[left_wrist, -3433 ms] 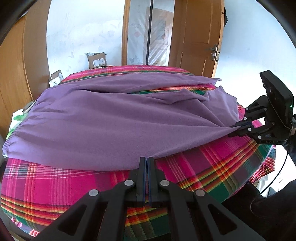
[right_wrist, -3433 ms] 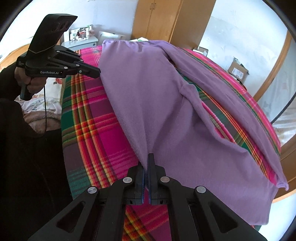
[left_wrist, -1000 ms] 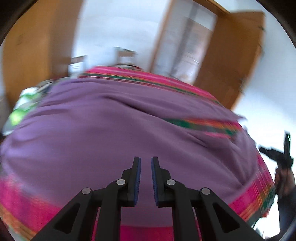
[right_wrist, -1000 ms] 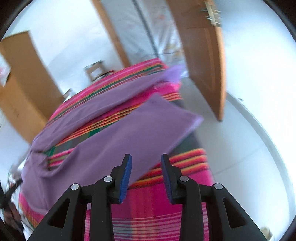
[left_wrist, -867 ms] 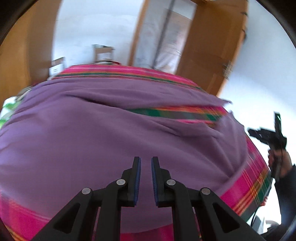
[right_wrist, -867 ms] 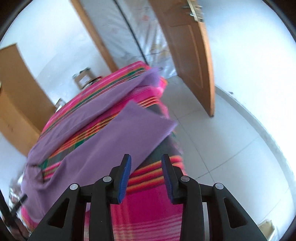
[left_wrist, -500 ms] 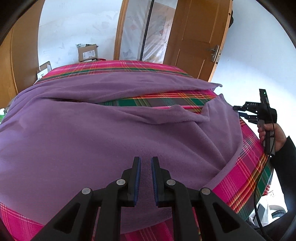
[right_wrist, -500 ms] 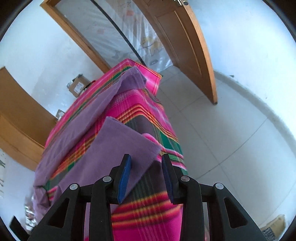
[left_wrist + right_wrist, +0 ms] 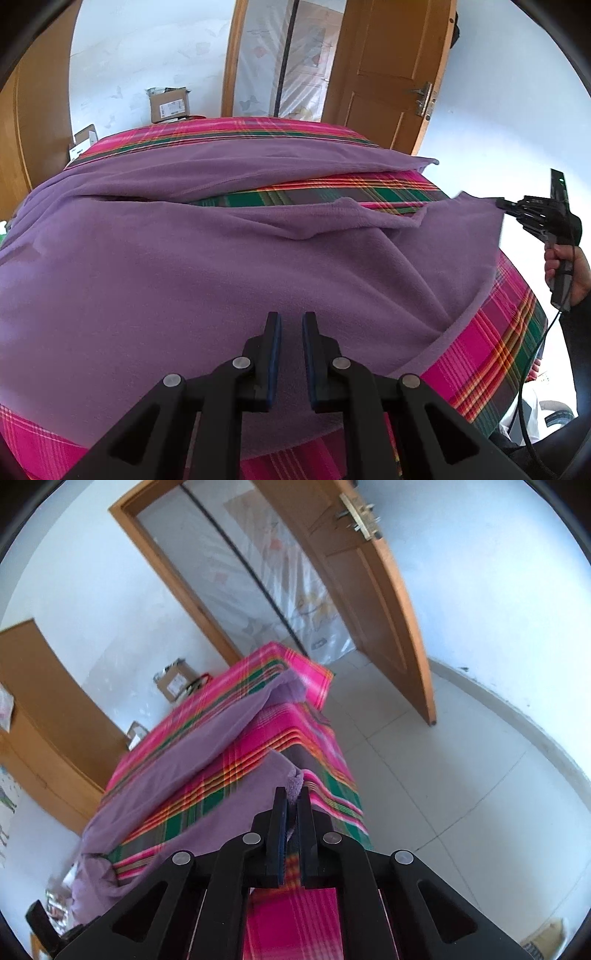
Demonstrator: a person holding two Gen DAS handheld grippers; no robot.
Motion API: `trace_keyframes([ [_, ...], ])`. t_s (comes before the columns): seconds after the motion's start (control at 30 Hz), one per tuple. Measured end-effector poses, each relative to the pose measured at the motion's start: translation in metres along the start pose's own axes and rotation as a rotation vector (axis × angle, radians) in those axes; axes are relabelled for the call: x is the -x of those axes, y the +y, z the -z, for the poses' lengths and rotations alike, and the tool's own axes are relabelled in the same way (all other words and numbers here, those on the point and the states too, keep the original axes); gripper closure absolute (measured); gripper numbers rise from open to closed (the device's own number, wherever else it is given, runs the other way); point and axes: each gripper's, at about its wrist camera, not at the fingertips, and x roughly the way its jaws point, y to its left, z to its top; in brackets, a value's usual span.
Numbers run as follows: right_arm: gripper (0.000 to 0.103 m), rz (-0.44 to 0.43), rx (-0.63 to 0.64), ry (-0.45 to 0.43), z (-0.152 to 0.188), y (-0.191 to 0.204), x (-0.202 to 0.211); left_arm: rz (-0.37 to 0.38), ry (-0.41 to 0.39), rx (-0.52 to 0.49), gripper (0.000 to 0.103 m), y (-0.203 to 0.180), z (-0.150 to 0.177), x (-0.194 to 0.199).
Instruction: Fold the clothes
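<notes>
Garment: purple fleece clothing (image 9: pixel 207 266), soft and rumpled.
Pose: spread wide, one corner lifted.
Place: across the plaid bedspread (image 9: pixel 495 354).

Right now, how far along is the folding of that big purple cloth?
Early on. Done: the purple garment is spread across the plaid bedcover, though no fold shows and a strip of plaid is visible between its two parts. In hand: the right gripper is pinching a corner of it, while the left gripper hangs open above the cloth, holding nothing. Left: every fold.
</notes>
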Motion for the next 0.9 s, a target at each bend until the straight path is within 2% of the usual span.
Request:
trace_keyframes([
  [0.37,0.098,0.028,-0.074,-0.048,0.021,-0.018,0.066,0.087,0.02,-0.101,0.092,-0.035,-0.003,-0.003],
  [0.53,0.098,0.065,-0.098,-0.018,0.043,-0.03,0.08,0.123,0.045,-0.126,0.092,-0.042,-0.002,-0.008],
  [0.7,0.098,0.1,-0.154,0.035,0.064,-0.054,0.073,0.157,0.067,-0.176,0.092,-0.059,0.002,-0.014],
  [0.83,0.09,0.125,-0.171,0.082,0.072,-0.066,0.065,0.228,0.09,-0.214,0.092,-0.072,0.004,-0.012],
  [0.9,0.08,0.147,-0.173,0.079,0.068,-0.071,0.064,0.259,0.094,-0.236,0.092,-0.078,0.006,-0.009],
])
